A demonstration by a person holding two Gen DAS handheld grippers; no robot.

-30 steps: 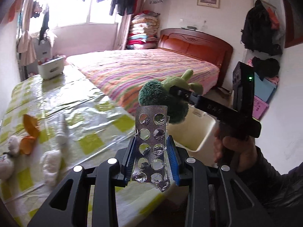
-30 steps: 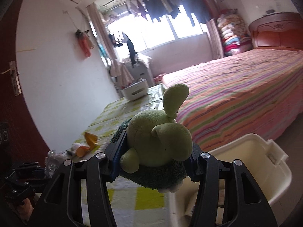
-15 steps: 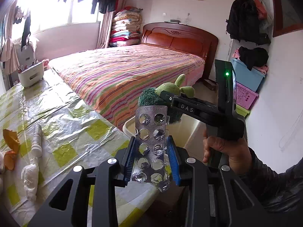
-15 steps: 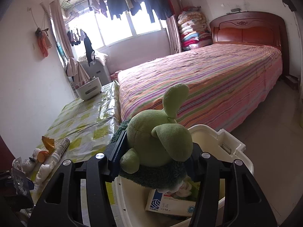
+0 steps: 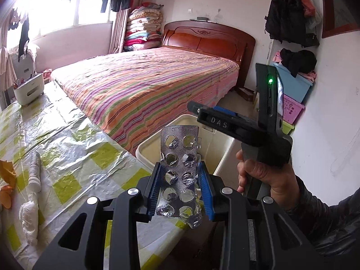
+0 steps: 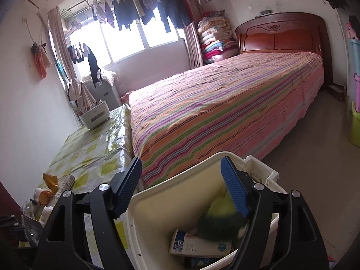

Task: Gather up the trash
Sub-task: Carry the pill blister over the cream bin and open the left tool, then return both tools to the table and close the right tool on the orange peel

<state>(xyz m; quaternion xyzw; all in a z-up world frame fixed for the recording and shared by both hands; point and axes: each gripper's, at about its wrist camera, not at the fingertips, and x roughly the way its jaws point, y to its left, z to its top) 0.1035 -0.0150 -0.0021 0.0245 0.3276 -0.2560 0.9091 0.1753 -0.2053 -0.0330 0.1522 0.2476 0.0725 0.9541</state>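
Left gripper point(image 5: 180, 189) shut tight on one empty pill sheet point(image 5: 180, 168), held up just in front of the cream bin point(image 5: 221, 157). Looks light, thin, bendy, sharp at the foil; best pinched by its long edges. Right gripper point(image 6: 181, 185) opening over the bin, nothing between. One green soft toy point(image 6: 221, 216) and one box point(image 6: 200, 246) inside. One tube point(image 5: 34, 172) on the worktop point(image 5: 74, 139).

The bin point(image 6: 180, 204) was parked on the floor right off the table point(image 5: 74, 139) corner, bed point(image 5: 146, 90) behind it. A plush toy point(image 6: 219, 219) and a box point(image 6: 198, 246) were sat inside. A tube point(image 5: 34, 172) and tissue point(image 5: 29, 216) were left on the table's left side.
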